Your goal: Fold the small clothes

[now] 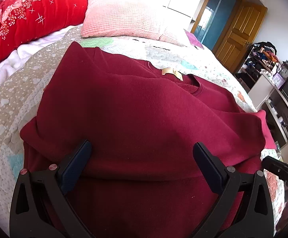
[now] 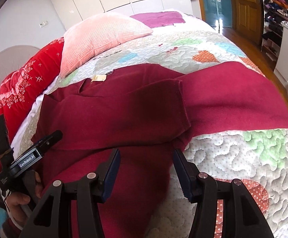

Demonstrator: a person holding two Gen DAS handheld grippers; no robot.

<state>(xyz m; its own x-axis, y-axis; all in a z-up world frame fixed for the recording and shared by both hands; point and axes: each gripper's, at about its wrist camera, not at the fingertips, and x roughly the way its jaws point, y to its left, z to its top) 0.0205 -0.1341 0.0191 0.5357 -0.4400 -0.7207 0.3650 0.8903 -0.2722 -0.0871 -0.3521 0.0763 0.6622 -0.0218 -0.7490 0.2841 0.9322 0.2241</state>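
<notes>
**Sweater half-folded on the quilted bed as both tongs hang open**

The left tongs (image 1: 142, 150) hover with jaws spread wide over the lower body of a dark red fleece sweater (image 1: 136, 111), gripping nothing. The right tongs (image 2: 146, 158) are likewise parted and empty, poised just above the garment's right-hand edge, where the fabric bunches near the underarm seam. The sweater lies on a pastel patchwork quilt (image 2: 233, 158) covering the bed, neckline and tan label (image 1: 171, 72) pointing toward a pink ribbed pillow (image 1: 124, 17). One sleeve already looks laid across the chest; the other sleeve (image 2: 233, 95) stretches out over the quilt toward the bed's edge. A red floral bolster (image 1: 24, 19) sits by the headboard.

The fleece appears soft, light and limp, likely to sag and drag on the quilting rather than slide. A sensible hold would be the outstretched sleeve's cuff, or the hem corners, pinching a single layer so the folded part underneath stays put.
</notes>
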